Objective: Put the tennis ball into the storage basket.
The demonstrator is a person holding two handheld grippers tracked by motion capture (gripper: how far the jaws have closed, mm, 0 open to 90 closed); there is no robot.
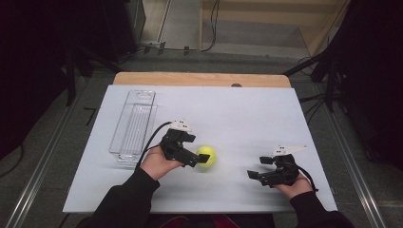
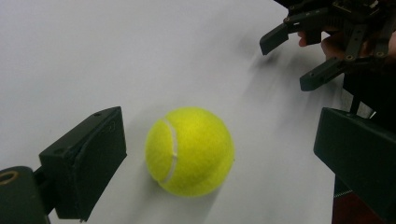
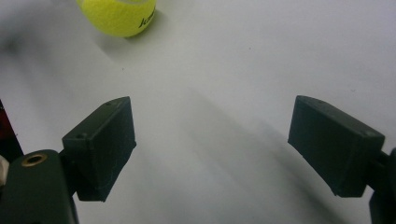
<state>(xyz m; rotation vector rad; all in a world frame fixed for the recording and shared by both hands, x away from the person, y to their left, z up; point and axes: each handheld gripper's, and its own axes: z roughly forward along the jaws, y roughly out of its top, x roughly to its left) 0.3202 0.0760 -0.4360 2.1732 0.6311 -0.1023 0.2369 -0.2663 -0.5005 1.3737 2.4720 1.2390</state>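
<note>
Both tongs spread wide over the white table (image 1: 237,109).
Left gripper (image 2: 219,154) straddles the tennis ball (image 2: 189,150) untouched; overhead, a clear tray (image 1: 134,124) sits apart; right gripper (image 3: 212,149) holds nothing.

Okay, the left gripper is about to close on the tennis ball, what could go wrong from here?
1. The tennis ball sits free on the white table between the open jaws of the left gripper, nearer one jaw. That jaw may touch first and roll it away.
2. A pinch off the round ball's middle could squirt it out.
3. A ball that escapes may roll toward the open right gripper or off the table's edge.
</note>
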